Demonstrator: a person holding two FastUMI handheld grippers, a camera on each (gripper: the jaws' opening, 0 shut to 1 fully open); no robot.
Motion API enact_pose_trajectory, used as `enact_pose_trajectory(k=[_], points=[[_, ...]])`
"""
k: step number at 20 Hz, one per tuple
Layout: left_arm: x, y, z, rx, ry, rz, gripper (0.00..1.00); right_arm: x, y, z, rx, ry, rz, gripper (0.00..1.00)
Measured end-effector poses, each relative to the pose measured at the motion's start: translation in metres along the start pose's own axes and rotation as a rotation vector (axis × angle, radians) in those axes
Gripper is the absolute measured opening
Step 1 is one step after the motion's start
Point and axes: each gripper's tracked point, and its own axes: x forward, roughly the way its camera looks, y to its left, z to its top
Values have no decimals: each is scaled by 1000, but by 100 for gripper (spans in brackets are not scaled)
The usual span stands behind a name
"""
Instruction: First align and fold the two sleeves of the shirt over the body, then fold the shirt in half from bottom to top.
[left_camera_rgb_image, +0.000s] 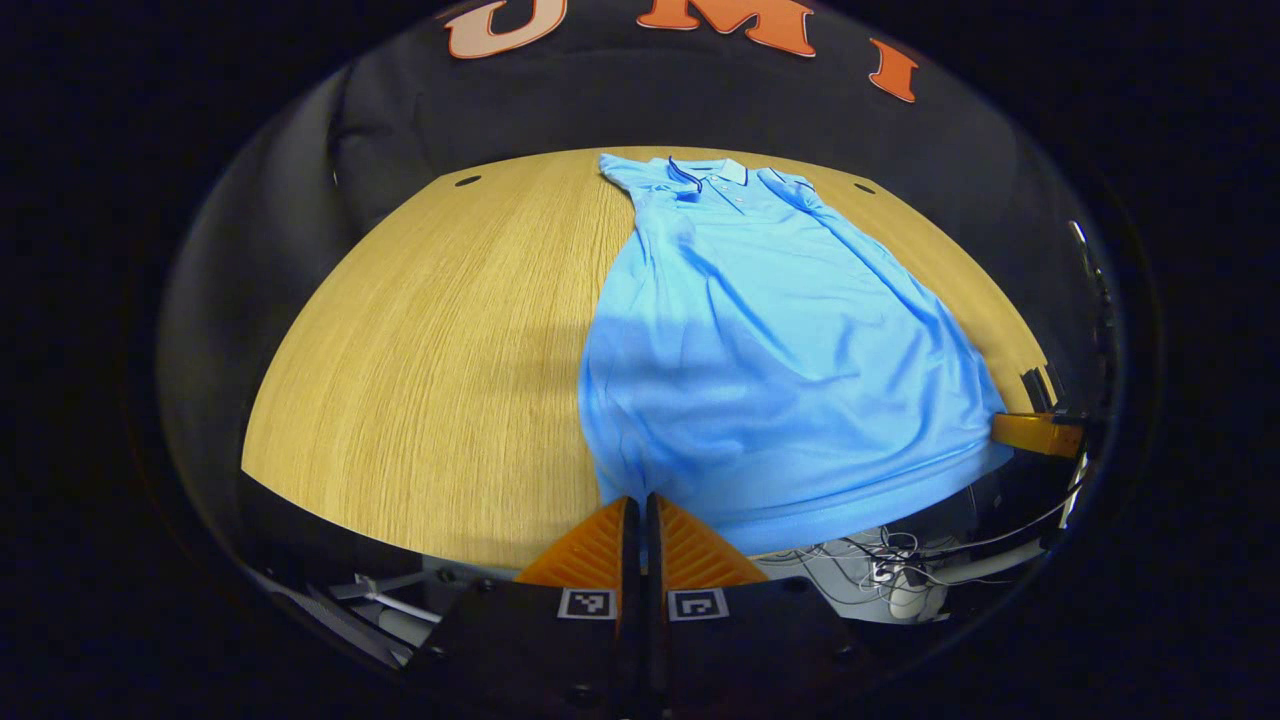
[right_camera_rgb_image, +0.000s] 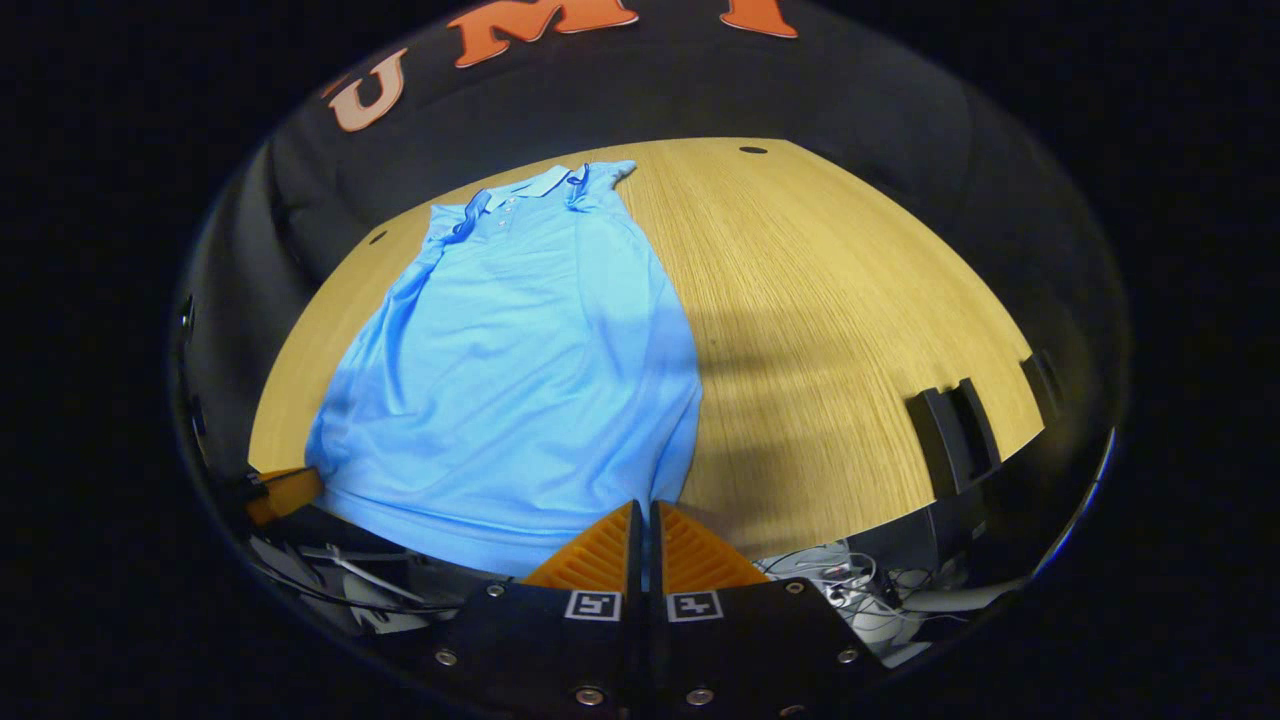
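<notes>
A light blue polo shirt (left_camera_rgb_image: 770, 340) lies flat on the wooden table (left_camera_rgb_image: 430, 350), collar (left_camera_rgb_image: 715, 172) at the far end, sleeves folded in along the body. Its hem reaches over the near table edge. My left gripper (left_camera_rgb_image: 640, 500) is shut on the hem's left corner, with a sliver of cloth between the fingers. In the right gripper view the shirt (right_camera_rgb_image: 520, 370) lies left of centre, and my right gripper (right_camera_rgb_image: 643, 505) is shut on the hem's right corner. Each gripper also appears in the other's view at the hem's far corner: the right gripper (left_camera_rgb_image: 1040, 432) and the left gripper (right_camera_rgb_image: 285, 492).
Bare wood (right_camera_rgb_image: 850, 300) stretches to the right of the shirt. Black brackets (right_camera_rgb_image: 955, 430) stand at the table's near right edge. Cables and white gear (right_camera_rgb_image: 840, 590) lie below the front edge. The black cloth wall closes the back.
</notes>
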Motion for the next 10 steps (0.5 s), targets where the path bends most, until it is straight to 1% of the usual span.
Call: enact_pose_trajectory(k=[2, 5, 10], points=[[-1, -1, 4, 6, 7, -15, 4, -4, 5, 5, 9, 3, 39, 2], [-10, -2, 23, 53, -42, -23, 4, -9, 10, 19, 7, -11, 72, 2], [-23, 1, 55, -3, -115, -31, 5, -21, 22, 50, 15, -59, 121, 2]])
